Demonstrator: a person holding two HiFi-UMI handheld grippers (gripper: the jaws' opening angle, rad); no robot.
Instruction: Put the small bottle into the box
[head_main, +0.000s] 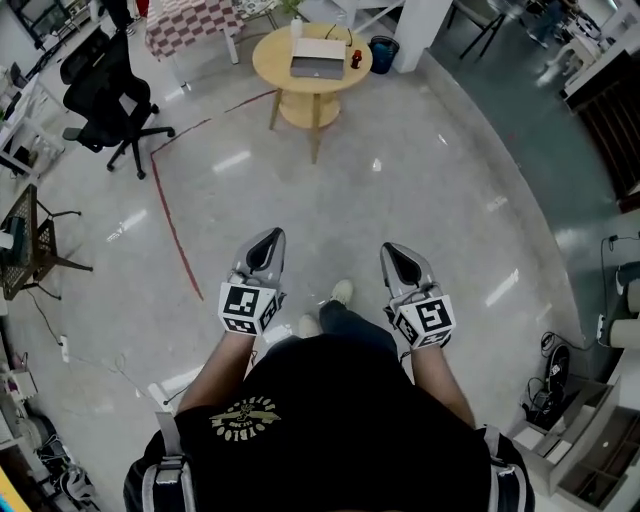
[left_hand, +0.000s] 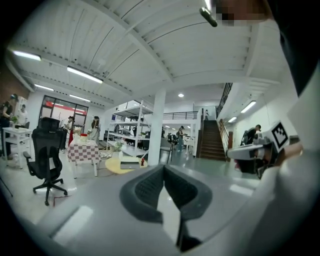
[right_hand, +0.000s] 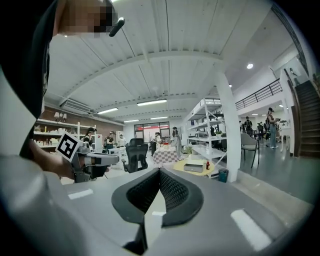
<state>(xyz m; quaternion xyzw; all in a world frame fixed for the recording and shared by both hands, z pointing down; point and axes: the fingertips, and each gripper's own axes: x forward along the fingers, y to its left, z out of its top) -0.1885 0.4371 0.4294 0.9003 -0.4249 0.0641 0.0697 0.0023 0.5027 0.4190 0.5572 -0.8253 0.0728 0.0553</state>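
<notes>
Far ahead a round yellow table (head_main: 275, 62) carries a flat grey box (head_main: 317, 58) and, just right of it, a small red bottle (head_main: 356, 59). My left gripper (head_main: 268, 238) and right gripper (head_main: 393, 250) are held side by side over the floor, well short of the table. Both are shut, tips touching, with nothing between them. In the left gripper view the box (left_hand: 130, 164) and bottle (left_hand: 142, 161) show small beyond the shut gripper (left_hand: 163, 167). The right gripper view has the box (right_hand: 193, 167) and bottle (right_hand: 207, 165) beyond its shut gripper (right_hand: 160, 171).
A black office chair (head_main: 105, 90) stands at the left, a checkered table (head_main: 190, 25) behind it. A dark blue bin (head_main: 382, 53) and a white pillar (head_main: 425, 25) flank the round table's right. A red line (head_main: 170, 220) crosses the glossy floor. Clutter lines both side edges.
</notes>
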